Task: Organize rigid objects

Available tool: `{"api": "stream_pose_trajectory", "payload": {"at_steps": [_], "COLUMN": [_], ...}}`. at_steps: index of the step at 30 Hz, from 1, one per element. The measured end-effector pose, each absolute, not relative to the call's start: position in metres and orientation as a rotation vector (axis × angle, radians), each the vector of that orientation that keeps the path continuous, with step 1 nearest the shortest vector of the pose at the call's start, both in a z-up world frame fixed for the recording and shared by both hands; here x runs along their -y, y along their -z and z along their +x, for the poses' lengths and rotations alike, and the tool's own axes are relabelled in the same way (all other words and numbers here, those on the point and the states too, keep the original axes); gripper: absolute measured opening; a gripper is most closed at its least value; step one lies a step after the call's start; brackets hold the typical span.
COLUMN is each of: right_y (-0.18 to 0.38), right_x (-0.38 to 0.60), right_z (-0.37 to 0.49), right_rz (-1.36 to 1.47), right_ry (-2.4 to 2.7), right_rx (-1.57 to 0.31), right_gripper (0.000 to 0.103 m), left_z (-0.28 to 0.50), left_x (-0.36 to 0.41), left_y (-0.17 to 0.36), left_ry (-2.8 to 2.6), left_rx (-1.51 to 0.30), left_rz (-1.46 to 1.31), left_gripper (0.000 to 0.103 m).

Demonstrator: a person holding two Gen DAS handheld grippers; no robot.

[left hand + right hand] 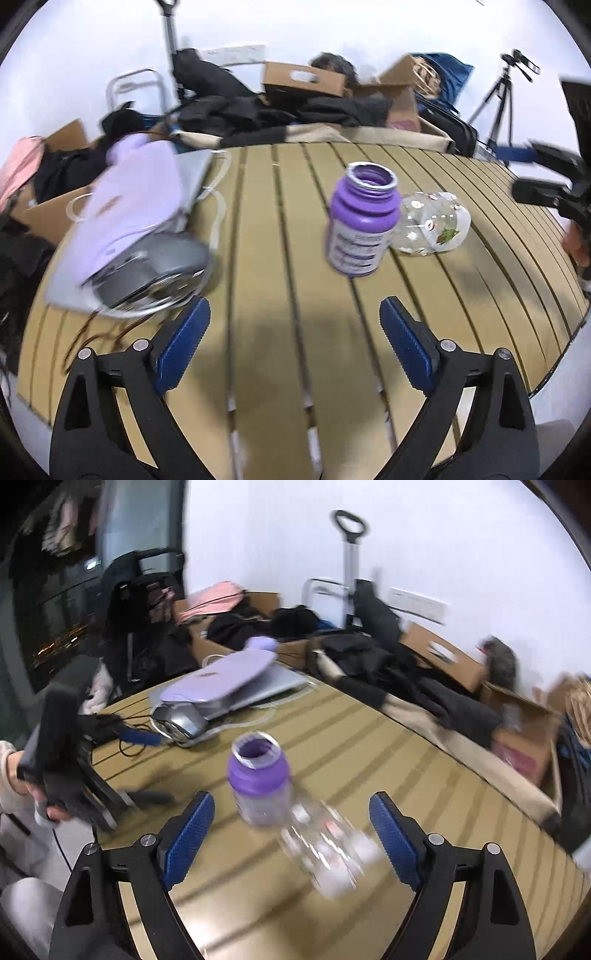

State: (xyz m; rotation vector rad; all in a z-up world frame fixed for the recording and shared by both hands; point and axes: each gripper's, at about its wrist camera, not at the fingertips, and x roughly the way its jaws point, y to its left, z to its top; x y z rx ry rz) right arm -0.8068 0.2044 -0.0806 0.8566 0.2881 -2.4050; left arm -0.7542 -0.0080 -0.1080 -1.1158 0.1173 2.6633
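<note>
While left view shows a tripod (495,107), right shows a window (48,602).

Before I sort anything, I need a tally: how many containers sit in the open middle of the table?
2: an open purple bottle standing upright mid-table, and a clear patterned jar lying on its side against it. Others may hide in the clutter.

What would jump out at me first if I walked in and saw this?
Probably the purple bottle, standing open-topped mid-table with a clear patterned glass lying on its side against it. Then the two wide-open blue-padded claws, the left claw and the right claw, both pointed at that pair.
</note>
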Motion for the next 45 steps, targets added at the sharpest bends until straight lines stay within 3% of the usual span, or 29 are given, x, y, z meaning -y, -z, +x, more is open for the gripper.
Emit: {"api": "stream_pose_trajectory", "payload": {"at_steps": [9,14,24,29,35,41,45], "right_y": [0.067,0.038,-0.002,-0.029,-0.030,0.015,0.041], "right_x": [-0.236,-0.246,-0.240,-0.227,-0.225,-0.209,-0.203], "right_z": [-0.749,-0.688,-0.513,-0.398,-0.269,-0.164,-0.100], "right_rz": [0.900,0.840,0.895,0.779,0.687,0.684,0.594], "right_ry": [2.511,2.547,2.603,2.626,2.632,2.608,2.640], "right_rx": [-0.190,-0.150,0.047,0.010,0.000,-0.031,-0.037], "right_gripper": [0.090,0.090,0.090,0.090,0.090,0.090,0.090], "left_z": [-0.694,-0.625,-0.425,-0.320,-0.214,-0.116,-0.073], "left_x": [0.017,0.022,0.005,-0.004,-0.004,-0.011,-0.005], "left_y": [0.055,0.013,-0.032,-0.056,-0.034,-0.005,0.008], "left_ry": [-2.777,-2.863,-2.994,-3.037,-3.084,-3.188,-3.207], "left_rx": [-0.115,-0.058,0.015,0.034,0.121,-0.044,0.058], "left_rz": [-1.048,-0.901,-0.737,-0.662,-0.649,-0.530,-0.499], "left_gripper": [0.092,0.098,0.103,0.103,0.103,0.103,0.103]}}
